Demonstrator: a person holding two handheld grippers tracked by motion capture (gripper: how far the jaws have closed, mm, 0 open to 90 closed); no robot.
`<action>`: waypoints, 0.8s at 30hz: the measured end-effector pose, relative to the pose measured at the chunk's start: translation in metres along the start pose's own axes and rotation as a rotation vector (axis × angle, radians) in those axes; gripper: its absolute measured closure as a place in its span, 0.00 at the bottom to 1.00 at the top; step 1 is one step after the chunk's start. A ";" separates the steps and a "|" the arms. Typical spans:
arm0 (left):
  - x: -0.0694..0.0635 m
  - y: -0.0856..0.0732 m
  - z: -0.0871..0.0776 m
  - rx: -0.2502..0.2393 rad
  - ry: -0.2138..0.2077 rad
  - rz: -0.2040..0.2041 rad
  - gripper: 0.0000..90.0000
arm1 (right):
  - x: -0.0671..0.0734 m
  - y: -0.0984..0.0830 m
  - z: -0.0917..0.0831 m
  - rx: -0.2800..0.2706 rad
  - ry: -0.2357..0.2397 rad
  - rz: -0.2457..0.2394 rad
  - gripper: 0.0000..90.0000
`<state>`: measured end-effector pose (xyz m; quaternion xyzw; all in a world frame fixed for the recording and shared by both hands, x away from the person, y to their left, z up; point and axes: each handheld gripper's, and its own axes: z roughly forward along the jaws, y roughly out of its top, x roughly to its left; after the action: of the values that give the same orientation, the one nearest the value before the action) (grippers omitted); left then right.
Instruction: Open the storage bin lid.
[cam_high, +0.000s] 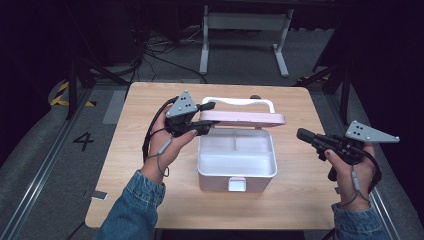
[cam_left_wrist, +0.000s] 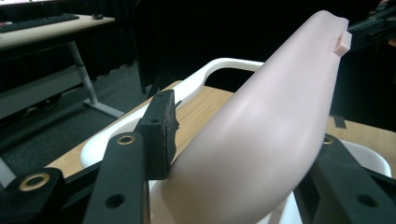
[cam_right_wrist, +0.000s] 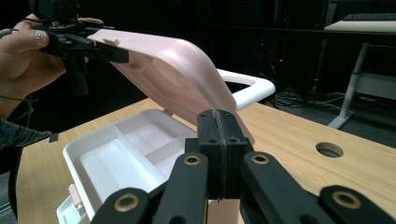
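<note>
A white storage box (cam_high: 237, 172) with inner dividers stands in the middle of the wooden table, its latch facing the person. Its pink lid (cam_high: 250, 118) is raised and roughly level above the back of the box, with a white carry handle (cam_high: 240, 101) behind it. My left gripper (cam_high: 207, 117) is shut on the lid's left edge; in the left gripper view both jaws press against the pink lid (cam_left_wrist: 271, 130). My right gripper (cam_high: 302, 134) hovers to the right of the box, shut and empty. In the right gripper view its closed tips (cam_right_wrist: 218, 116) point at the lid (cam_right_wrist: 173, 70) and the open box (cam_right_wrist: 70, 154).
The table (cam_high: 150, 200) has bare wood around the box and a round cable hole (cam_right_wrist: 329, 149) near one edge. A small grey tag (cam_high: 98, 195) lies at the front left corner. A white desk frame (cam_high: 245, 30) and cables sit on the floor behind.
</note>
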<state>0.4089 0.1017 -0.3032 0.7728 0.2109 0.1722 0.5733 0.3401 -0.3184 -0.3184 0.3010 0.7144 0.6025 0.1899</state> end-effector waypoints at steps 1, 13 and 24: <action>0.001 0.001 0.000 0.000 0.000 -0.008 0.60 | -0.001 0.000 -0.003 0.001 -0.001 0.005 1.00; 0.020 0.010 0.009 -0.007 0.018 -0.030 0.65 | -0.003 -0.004 -0.014 0.001 -0.033 0.009 0.99; 0.033 0.012 0.019 -0.028 0.052 -0.053 0.65 | -0.004 -0.005 -0.014 -0.001 -0.034 0.012 0.99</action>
<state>0.4481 0.1004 -0.2967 0.7539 0.2438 0.1798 0.5830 0.3334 -0.3318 -0.3204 0.3154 0.7089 0.5988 0.1987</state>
